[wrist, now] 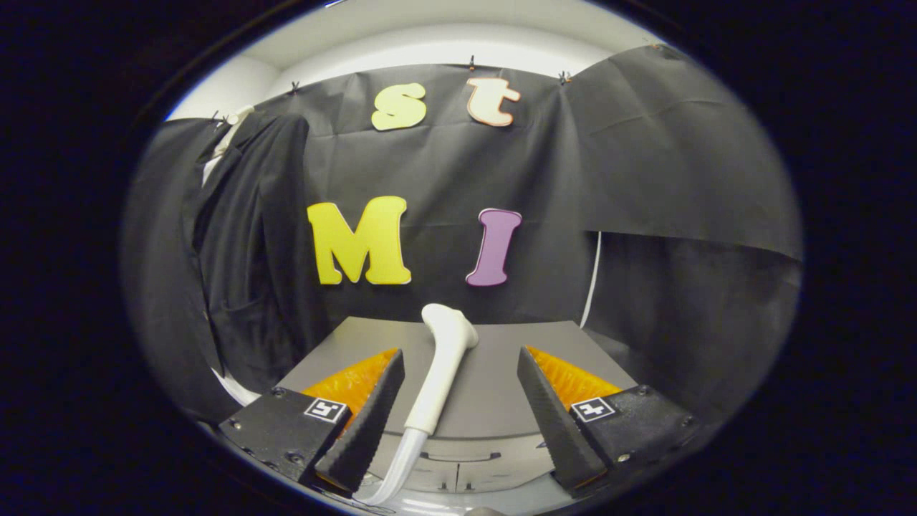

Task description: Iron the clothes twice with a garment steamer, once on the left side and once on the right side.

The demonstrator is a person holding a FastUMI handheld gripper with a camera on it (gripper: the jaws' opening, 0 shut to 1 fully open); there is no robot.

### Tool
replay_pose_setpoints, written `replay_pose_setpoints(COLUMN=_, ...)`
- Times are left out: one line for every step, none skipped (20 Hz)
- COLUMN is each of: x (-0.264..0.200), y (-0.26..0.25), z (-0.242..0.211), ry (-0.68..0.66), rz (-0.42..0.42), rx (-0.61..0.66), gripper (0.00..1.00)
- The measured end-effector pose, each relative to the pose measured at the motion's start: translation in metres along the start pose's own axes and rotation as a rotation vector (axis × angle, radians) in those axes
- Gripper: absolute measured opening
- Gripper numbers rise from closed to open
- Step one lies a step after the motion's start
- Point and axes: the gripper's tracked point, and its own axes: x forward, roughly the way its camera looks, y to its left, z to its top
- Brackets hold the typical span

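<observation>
A white garment steamer head (443, 358) lies on a grey table (501, 373), its handle pointing back toward me and its hose (397, 462) trailing off the near edge. My gripper (462, 365) is open, one finger on each side of the steamer handle, touching nothing. A dark garment (251, 258) with a pale collar hangs against the booth wall beyond the table's left side, well past my fingers.
Black cloth walls close in the table at the back and on both sides. A thin white cord (593, 279) runs down the wall behind the table's right corner. A pale cabinet front (458, 466) sits below the table's near edge.
</observation>
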Motion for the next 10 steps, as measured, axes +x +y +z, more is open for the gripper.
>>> replay_pose_setpoints(x=0.013, y=0.004, z=-0.002, ry=0.028, rz=0.013, rx=0.002, gripper=0.99)
replay_pose_setpoints(x=0.028, y=0.005, z=-0.006, ry=0.051, rz=0.024, rx=-0.001, gripper=0.98)
replay_pose_setpoints(x=0.042, y=0.008, z=-0.011, ry=0.078, rz=0.029, rx=-0.005, gripper=0.98)
replay_pose_setpoints(x=0.054, y=0.009, z=-0.018, ry=0.107, rz=0.033, rx=-0.006, gripper=0.97)
replay_pose_setpoints(x=0.065, y=0.012, z=-0.024, ry=0.132, rz=0.046, rx=-0.003, gripper=0.96)
replay_pose_setpoints(x=0.075, y=0.015, z=-0.032, ry=0.168, rz=0.057, rx=0.001, gripper=0.95)
replay_pose_setpoints(x=0.084, y=0.016, z=-0.039, ry=0.198, rz=0.061, rx=0.006, gripper=0.95)
replay_pose_setpoints(x=0.091, y=0.015, z=-0.046, ry=0.226, rz=0.063, rx=0.008, gripper=0.94)
replay_pose_setpoints(x=0.098, y=0.015, z=-0.052, ry=0.251, rz=0.066, rx=0.005, gripper=0.94)
replay_pose_setpoints(x=0.107, y=0.015, z=-0.058, ry=0.270, rz=0.062, rx=-0.004, gripper=0.94)
